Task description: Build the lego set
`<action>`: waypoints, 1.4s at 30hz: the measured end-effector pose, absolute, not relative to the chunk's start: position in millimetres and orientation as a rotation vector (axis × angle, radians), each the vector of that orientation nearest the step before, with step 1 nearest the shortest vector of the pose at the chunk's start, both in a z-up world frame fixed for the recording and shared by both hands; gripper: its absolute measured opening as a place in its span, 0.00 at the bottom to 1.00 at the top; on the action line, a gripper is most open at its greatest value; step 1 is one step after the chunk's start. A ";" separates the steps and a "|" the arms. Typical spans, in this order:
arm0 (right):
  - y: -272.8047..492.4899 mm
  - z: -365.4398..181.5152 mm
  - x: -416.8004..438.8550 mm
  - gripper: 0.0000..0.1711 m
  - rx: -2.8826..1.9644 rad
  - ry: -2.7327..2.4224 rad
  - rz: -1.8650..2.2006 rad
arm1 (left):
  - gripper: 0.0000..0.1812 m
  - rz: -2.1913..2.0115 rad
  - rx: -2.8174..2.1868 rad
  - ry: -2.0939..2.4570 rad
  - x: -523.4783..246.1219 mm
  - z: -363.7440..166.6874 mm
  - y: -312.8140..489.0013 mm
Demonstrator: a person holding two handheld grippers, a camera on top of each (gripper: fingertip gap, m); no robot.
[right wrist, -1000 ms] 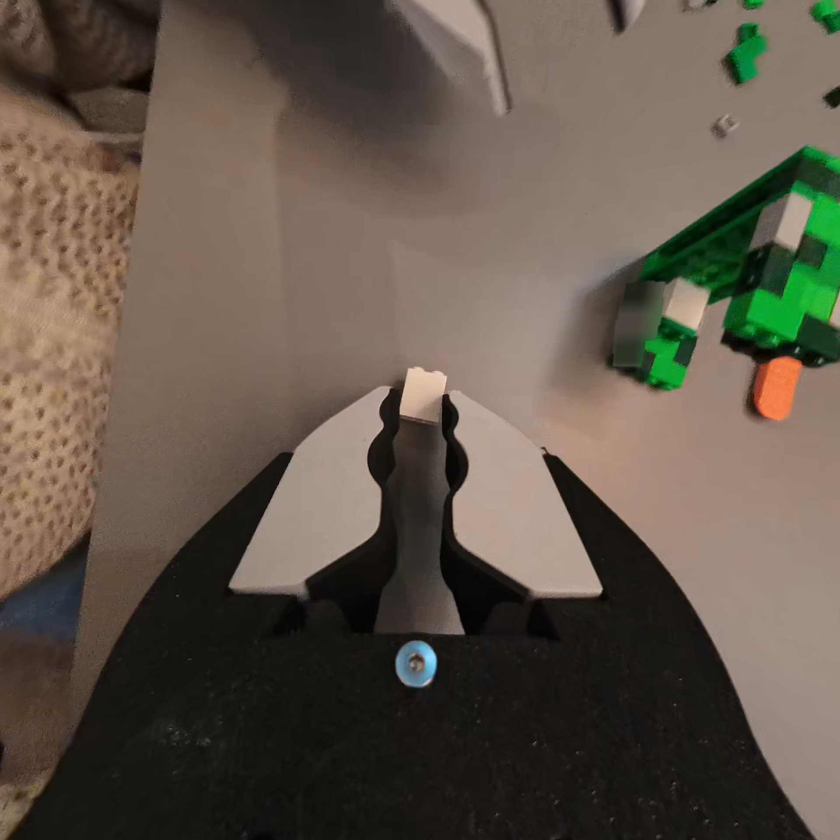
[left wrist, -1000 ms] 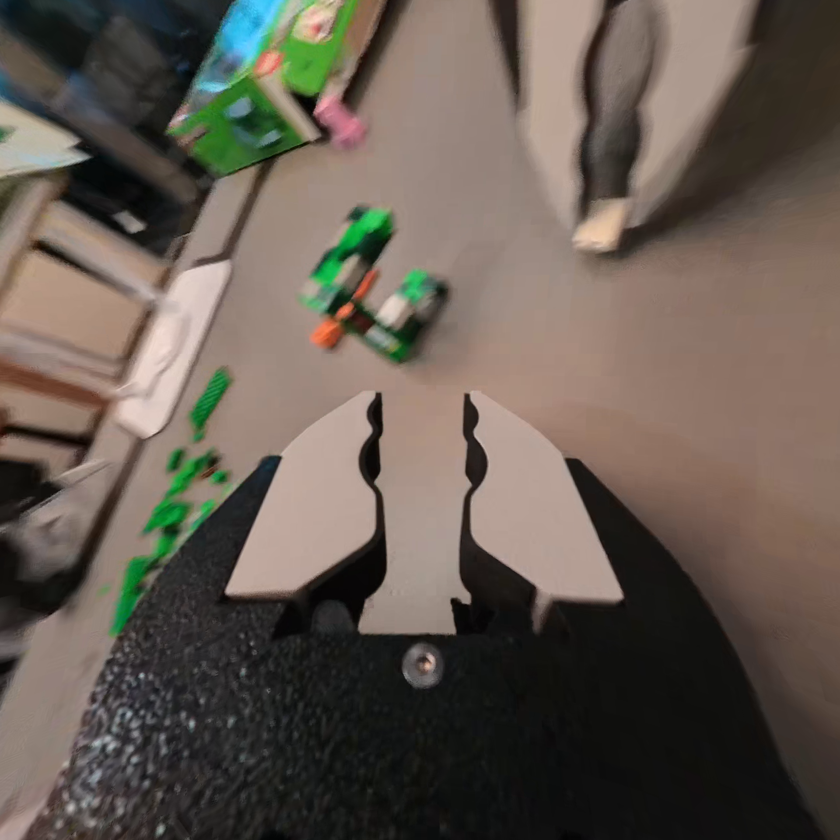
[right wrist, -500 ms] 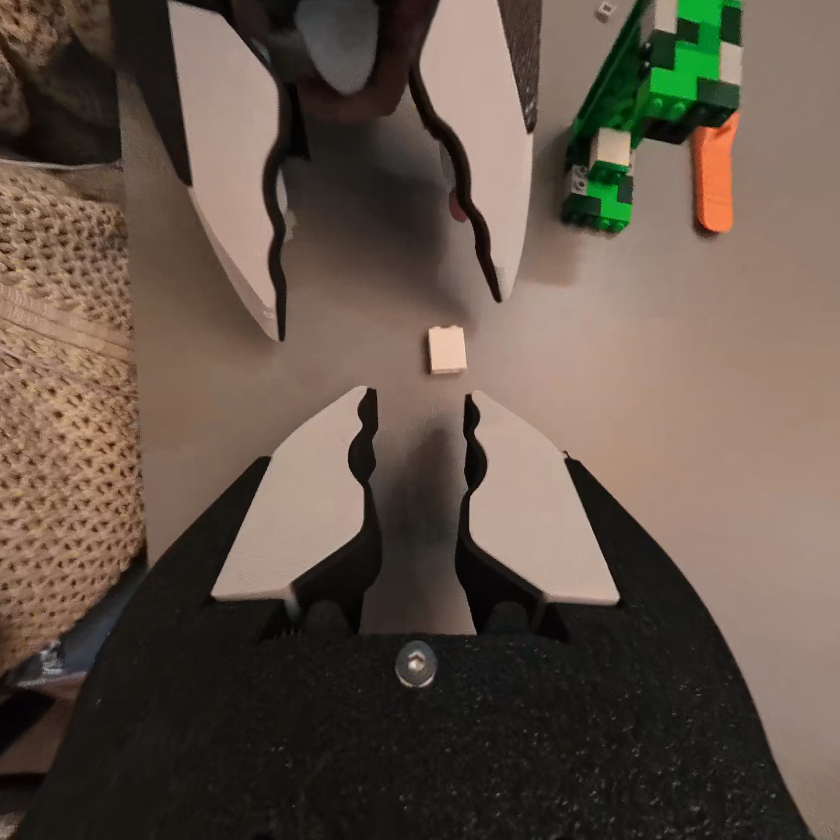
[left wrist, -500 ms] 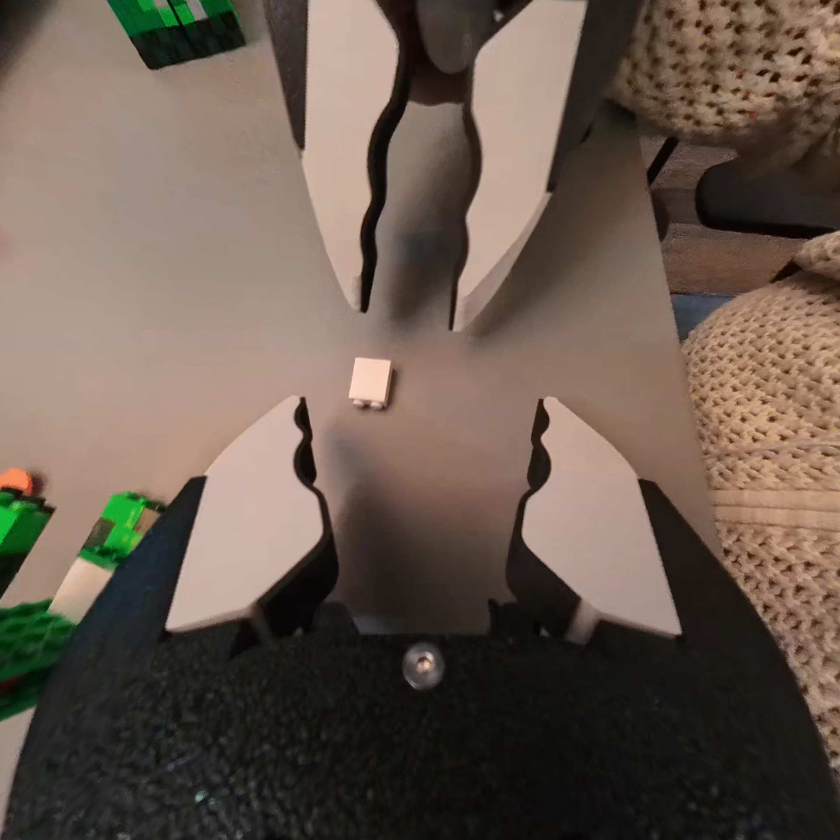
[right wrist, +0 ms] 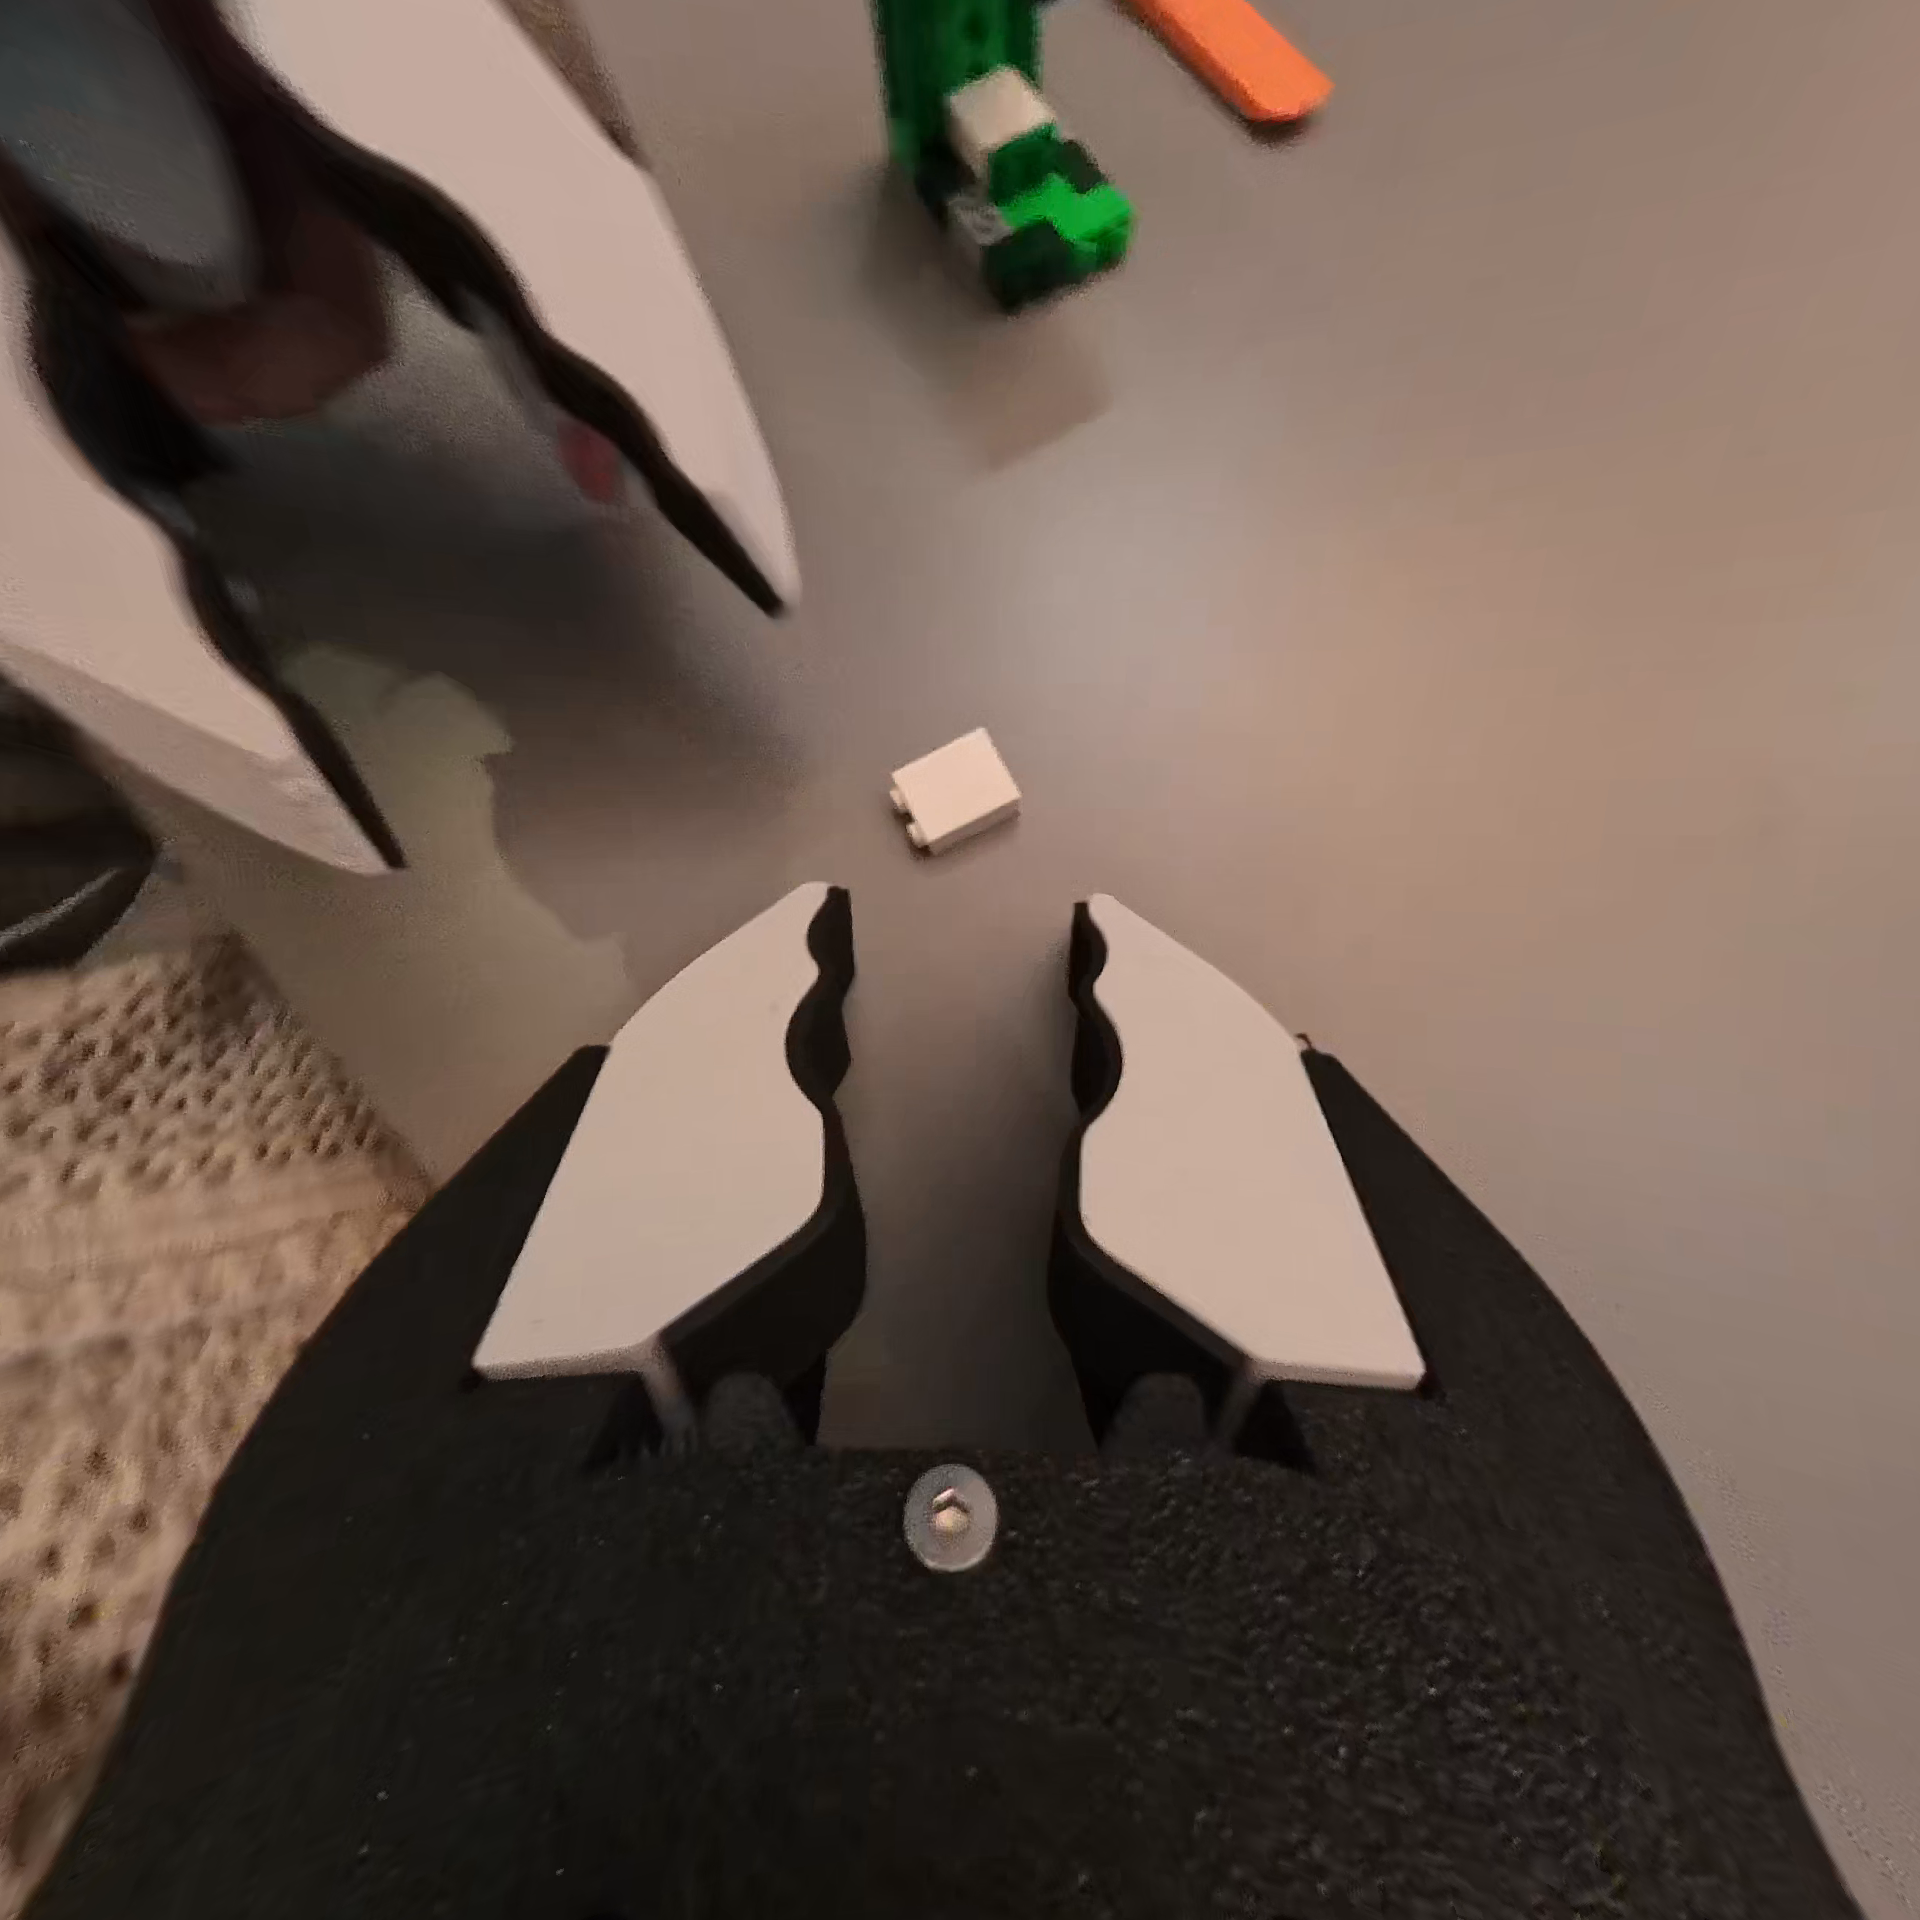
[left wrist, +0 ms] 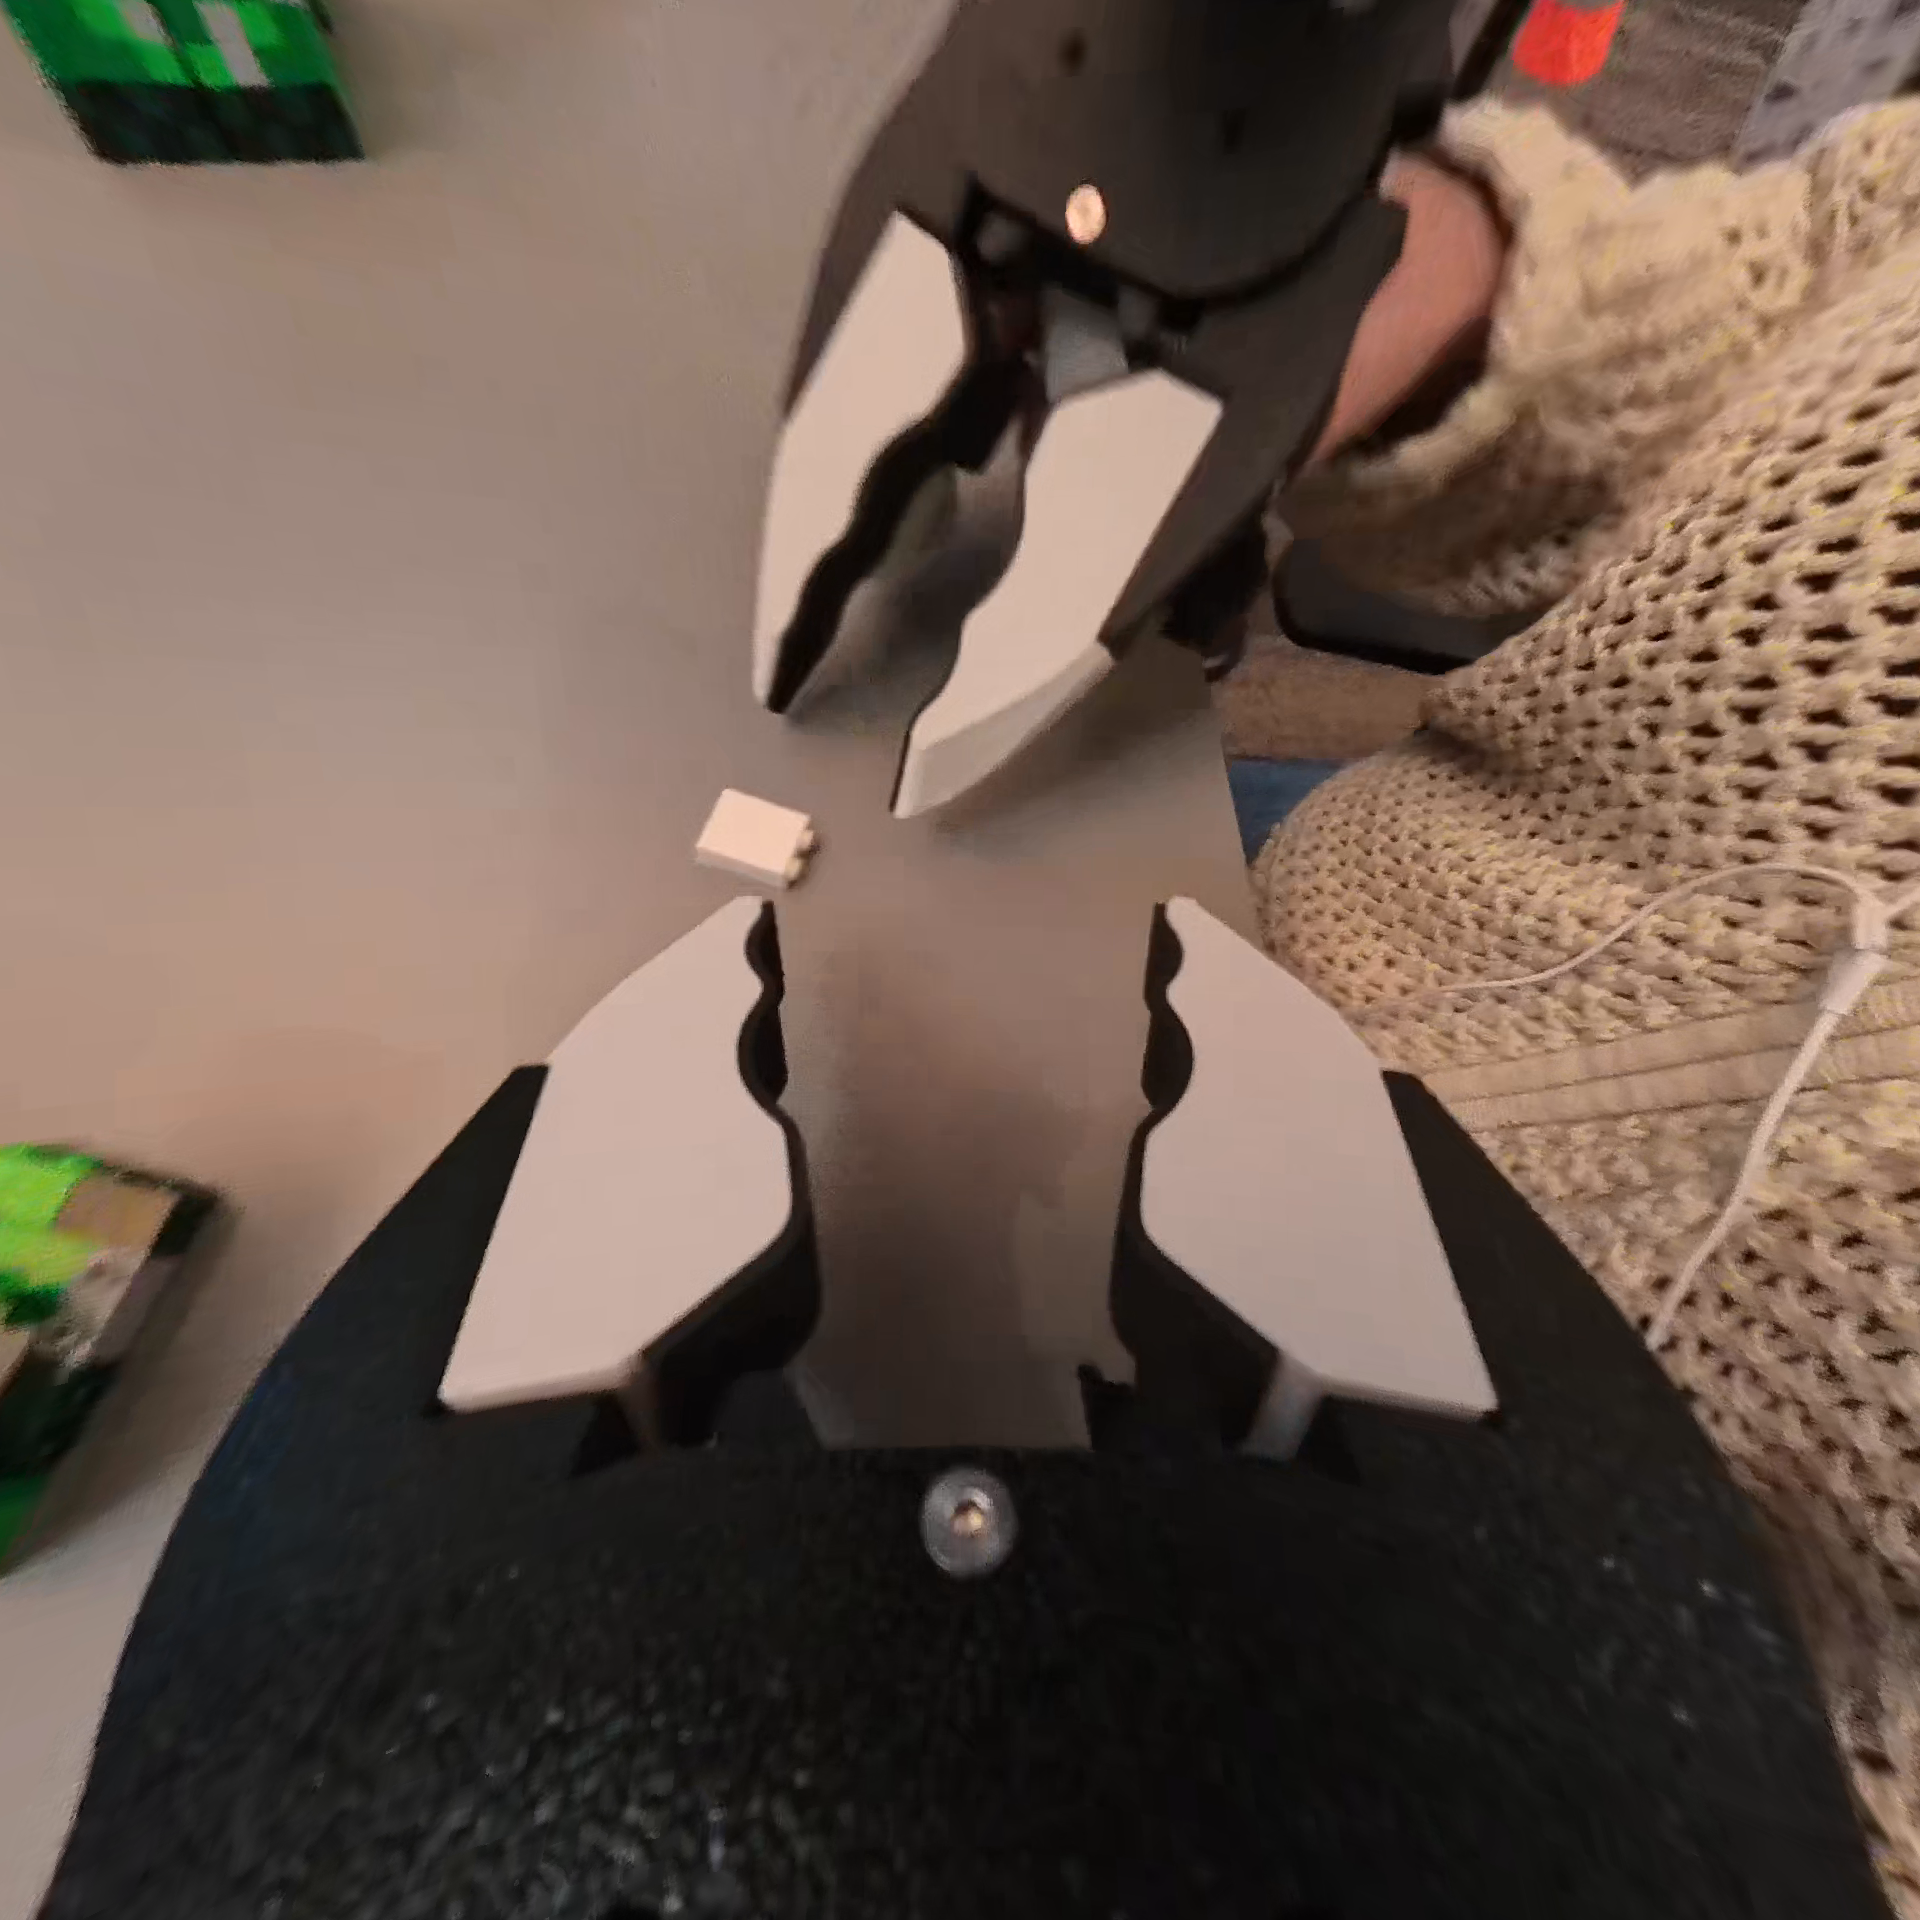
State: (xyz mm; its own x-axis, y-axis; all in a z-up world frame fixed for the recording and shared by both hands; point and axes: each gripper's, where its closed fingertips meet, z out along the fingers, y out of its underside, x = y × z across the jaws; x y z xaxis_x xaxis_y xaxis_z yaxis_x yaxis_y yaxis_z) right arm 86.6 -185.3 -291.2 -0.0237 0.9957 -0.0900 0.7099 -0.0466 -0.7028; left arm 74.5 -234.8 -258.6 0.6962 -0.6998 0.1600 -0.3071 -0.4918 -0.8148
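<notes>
White brick (right wrist: 956, 792) is being approached at 12 o'clock by parted, empty left tongs (left wrist: 961, 909) and right tongs (right wrist: 961, 899); pinching is needed next.

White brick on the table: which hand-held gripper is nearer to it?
Left, narrowly. The left hand-held gripper has one fingertip almost at the white brick. The right hand-held gripper sits just short of it, open, nothing held.

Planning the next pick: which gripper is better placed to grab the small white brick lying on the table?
Probably the right gripper: the white brick lies just ahead of its open fingers, nearly centred on the gap. The left gripper is open too, but the brick sits off its left fingertip, outside the gap.
</notes>
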 end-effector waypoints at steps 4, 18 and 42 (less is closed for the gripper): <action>-184.2 -295.8 83.1 0.28 -1.879 -1.606 0.665 | 0.32 -0.375 -2.030 0.648 31.9 -234.4 -233.8; -191.5 -297.1 67.0 0.22 -1.884 -1.577 0.473 | 0.31 -0.104 -2.040 0.652 -30.7 -233.5 -253.0; -169.3 -283.5 -42.9 0.12 -0.851 -2.298 1.029 | 0.39 -0.194 -2.002 0.897 -97.3 -279.6 -183.5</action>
State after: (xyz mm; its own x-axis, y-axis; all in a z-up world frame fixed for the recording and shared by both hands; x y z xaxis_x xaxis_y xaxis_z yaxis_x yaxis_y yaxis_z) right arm -42.9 -169.3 -283.5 -0.6920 0.7020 0.1683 0.3417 0.5239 -0.7802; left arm -97.3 -183.5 -279.6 0.7240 -0.6597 -0.2015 -0.5179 -0.3268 -0.7906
